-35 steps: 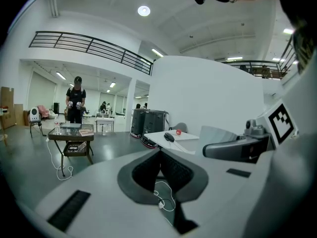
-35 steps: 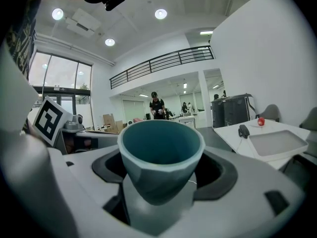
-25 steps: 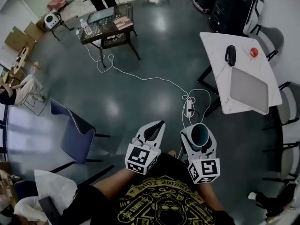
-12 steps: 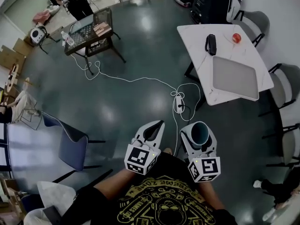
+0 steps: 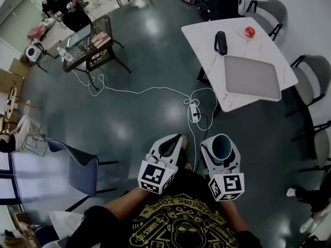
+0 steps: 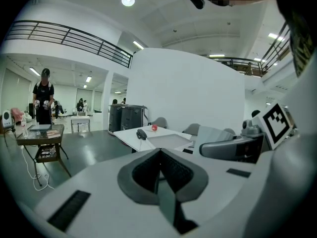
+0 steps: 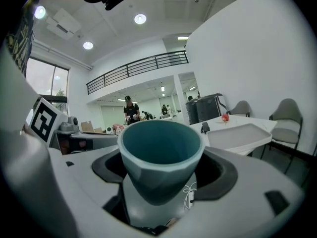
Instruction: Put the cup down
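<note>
Dark glossy floor (image 5: 150, 50) fills the head view; a white table (image 5: 204, 43) stands upper right with grey chairs (image 5: 269, 12) beside it, a black table (image 5: 90, 45) upper left, a blue chair (image 5: 83, 172) lower left

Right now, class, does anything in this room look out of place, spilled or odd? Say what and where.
A white cable trails loose across the floor to a power strip near the white table; it looks like a trip hazard. The cup sits upright in the right tool, and nothing is spilled.
</note>
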### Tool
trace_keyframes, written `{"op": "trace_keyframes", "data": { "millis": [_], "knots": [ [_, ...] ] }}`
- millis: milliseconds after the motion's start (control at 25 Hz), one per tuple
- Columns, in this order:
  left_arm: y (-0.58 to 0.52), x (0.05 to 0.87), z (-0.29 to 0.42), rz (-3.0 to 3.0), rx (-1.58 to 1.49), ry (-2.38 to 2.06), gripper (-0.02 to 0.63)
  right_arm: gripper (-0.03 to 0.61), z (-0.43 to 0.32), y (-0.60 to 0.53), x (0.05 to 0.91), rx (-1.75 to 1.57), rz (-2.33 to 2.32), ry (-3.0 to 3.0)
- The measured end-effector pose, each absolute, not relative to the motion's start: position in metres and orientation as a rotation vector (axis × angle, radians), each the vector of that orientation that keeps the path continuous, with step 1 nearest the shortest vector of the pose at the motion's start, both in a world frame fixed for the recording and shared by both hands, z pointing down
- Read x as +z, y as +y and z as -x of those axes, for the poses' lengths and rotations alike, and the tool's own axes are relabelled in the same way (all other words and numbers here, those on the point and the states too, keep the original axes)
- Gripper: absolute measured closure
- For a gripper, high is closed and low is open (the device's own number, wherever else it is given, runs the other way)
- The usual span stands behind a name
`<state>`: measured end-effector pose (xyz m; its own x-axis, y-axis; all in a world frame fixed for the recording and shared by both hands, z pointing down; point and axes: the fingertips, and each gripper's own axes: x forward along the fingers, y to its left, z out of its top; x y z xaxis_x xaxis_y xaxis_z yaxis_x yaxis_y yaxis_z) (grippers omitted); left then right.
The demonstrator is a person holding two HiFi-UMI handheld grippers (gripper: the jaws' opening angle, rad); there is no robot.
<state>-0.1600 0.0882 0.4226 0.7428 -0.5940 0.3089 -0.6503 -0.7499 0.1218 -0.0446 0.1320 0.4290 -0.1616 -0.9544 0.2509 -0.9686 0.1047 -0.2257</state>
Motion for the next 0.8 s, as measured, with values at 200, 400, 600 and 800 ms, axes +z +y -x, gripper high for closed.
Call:
{"op": "trace_keyframes", "data": {
  "millis": [200, 400, 600, 800],
  "knots": [
    [0.075, 0.434, 0.126, -2.755, 0.379, -0.873, 0.603, 0.199, 0.020, 0.128, 0.440, 0.526, -2.069, -2.231],
    [0.051, 0.436, 0.092, -2.782, 0.382, -0.768, 0.603, 0.199, -0.010, 0.113, 0.442, 0.540, -2.148, -2.146],
    [0.024, 0.433, 0.063, -2.829, 0.402, -0.660, 0.603, 0.199, -0.030, 0.088, 0.443, 0.566, -2.197, -2.069],
    [-0.007, 0.431, 0.042, -2.855, 0.406, -0.585, 0.603, 0.199, -0.047, 0.061, 0.442, 0.569, -2.249, -2.009]
  ]
}}
